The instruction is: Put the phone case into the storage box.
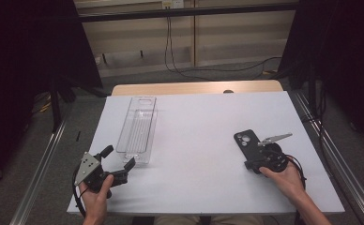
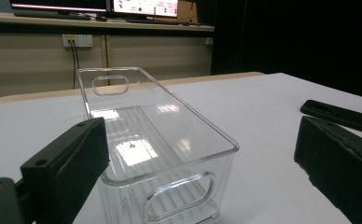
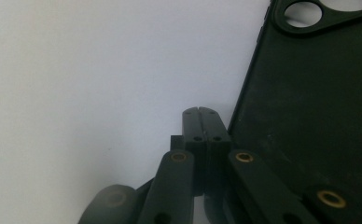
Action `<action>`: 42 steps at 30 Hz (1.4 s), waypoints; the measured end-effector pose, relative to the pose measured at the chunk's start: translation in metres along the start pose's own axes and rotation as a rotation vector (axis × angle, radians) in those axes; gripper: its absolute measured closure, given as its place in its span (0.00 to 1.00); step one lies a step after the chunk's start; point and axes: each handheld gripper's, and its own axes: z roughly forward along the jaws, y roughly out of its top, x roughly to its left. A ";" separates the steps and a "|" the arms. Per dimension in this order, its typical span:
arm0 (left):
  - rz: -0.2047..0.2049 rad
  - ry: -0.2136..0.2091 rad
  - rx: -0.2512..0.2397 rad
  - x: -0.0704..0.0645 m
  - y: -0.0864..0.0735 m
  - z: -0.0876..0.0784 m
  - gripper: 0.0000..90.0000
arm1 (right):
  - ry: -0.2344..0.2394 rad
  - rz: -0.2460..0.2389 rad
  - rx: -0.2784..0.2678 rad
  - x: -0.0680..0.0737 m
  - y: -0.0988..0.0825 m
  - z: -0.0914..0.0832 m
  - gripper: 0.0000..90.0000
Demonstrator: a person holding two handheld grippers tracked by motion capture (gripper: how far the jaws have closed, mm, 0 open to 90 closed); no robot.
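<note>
The black phone case (image 1: pixel 246 142) is lying flat on the white table (image 1: pixel 203 140), right side, and the right gripper (image 3: pixel 200 114) is sitting just beside its edge with both jaws pressed together, gripping nothing. The left gripper (image 1: pixel 120 158) is gaping wide open, facing the clear plastic bin (image 1: pixel 138 129).

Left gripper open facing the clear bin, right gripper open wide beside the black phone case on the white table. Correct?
Not quite. The right gripper is shut: the right gripper view shows its two jaws pressed flat together with nothing between them, next to the black phone case. The rest holds: the left gripper is open, facing the clear bin, on the white table.
</note>
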 end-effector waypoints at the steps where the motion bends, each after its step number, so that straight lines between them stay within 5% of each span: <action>1: 0.001 0.002 0.000 0.000 0.000 0.000 0.04 | 0.000 0.003 -0.001 0.000 0.000 0.000 1.00; 31: 0.003 -0.001 0.004 0.000 0.000 0.000 0.04 | -0.055 -0.005 -0.020 -0.012 -0.006 -0.010 1.00; 36: -0.001 0.001 0.001 0.001 0.000 0.000 0.04 | -0.042 -0.002 -0.023 -0.011 -0.006 -0.010 0.95; 42: 0.001 -0.001 0.002 0.001 0.000 0.000 0.04 | -0.013 -0.020 -0.057 -0.007 -0.006 -0.013 0.76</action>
